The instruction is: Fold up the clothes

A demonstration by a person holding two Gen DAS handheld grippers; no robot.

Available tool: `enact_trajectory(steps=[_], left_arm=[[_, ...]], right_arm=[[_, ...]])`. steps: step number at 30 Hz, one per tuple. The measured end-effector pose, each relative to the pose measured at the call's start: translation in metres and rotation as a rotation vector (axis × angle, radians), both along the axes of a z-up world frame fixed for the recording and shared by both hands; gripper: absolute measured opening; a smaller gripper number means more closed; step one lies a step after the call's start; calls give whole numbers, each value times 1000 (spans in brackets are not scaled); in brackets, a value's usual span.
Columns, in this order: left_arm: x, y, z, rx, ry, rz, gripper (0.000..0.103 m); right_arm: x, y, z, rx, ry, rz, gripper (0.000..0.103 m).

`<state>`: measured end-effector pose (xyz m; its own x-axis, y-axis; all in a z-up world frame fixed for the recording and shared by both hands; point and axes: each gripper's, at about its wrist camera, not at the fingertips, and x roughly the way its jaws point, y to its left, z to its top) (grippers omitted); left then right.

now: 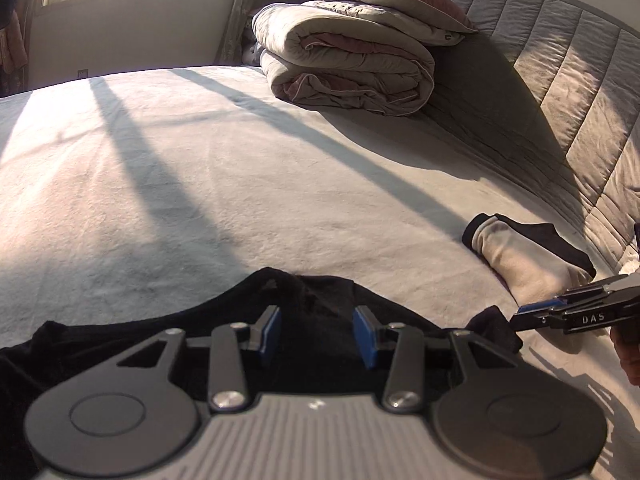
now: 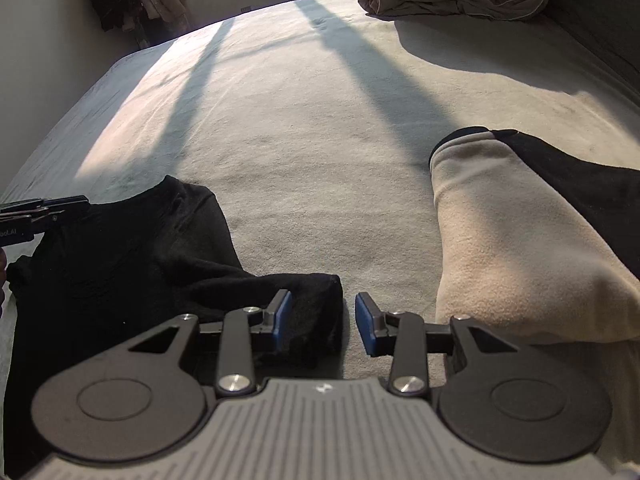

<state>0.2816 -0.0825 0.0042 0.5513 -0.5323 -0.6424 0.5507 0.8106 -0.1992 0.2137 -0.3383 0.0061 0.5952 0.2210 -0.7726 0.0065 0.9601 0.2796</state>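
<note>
With both your left gripper (image 1: 316, 330) and right gripper (image 2: 323, 318) part open and empty over the black garment (image 2: 140, 240), regrip its 6 o'clock edge to fold.

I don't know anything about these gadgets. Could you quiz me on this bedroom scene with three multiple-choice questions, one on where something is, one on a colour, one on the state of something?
1. Where does the rolled grey and dusty-pink quilt lie?
A. on the floor
B. at the far end of the pale plush bedspread, beside the quilted grey headboard
C. under the window

2. What colour are the pads of the left tool?
A. blue
B. red
C. yellow

3. How does the right tool stand over the crumpled black garment?
A. clamped on it
B. open, pads clear of the cloth
C. out of view

Answers: 1 B, the quilt sits on the bed next to the headboard. 2 A, both pads are blue. 3 B, a gap shows between the pads.
</note>
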Motion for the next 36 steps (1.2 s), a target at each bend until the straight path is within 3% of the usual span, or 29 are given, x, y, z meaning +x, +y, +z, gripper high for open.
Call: enact_trajectory(steps=[6, 8, 9, 17, 24, 30, 31, 33, 36], left_arm=[[0, -32, -18, 2, 47, -11, 41], [1, -36, -22, 1, 60, 1, 41], [1, -38, -24, 1, 67, 7, 41], [4, -42, -29, 14, 74, 10, 41], [11, -43, -39, 42, 80, 37, 41], [25, -34, -37, 91, 23, 57, 42], [29, -31, -36, 92, 19, 67, 42], [37, -26, -35, 86, 18, 90, 42], [50, -19, -36, 40, 49, 122, 42]], right_arm=[[-12, -4, -16, 143, 39, -34, 33], [-14, -1, -21, 160, 24, -28, 20], [-16, 1, -23, 170, 14, -23, 7], [-51, -4, -15, 269, -27, -26, 7], [-60, 10, -37, 258, 98, 11, 8], [-63, -4, -17, 287, 79, 3, 22], [-63, -8, -13, 291, 70, -5, 37], [-59, -21, -10, 335, 45, -54, 50], [-47, -42, -17, 441, 44, -149, 50]])
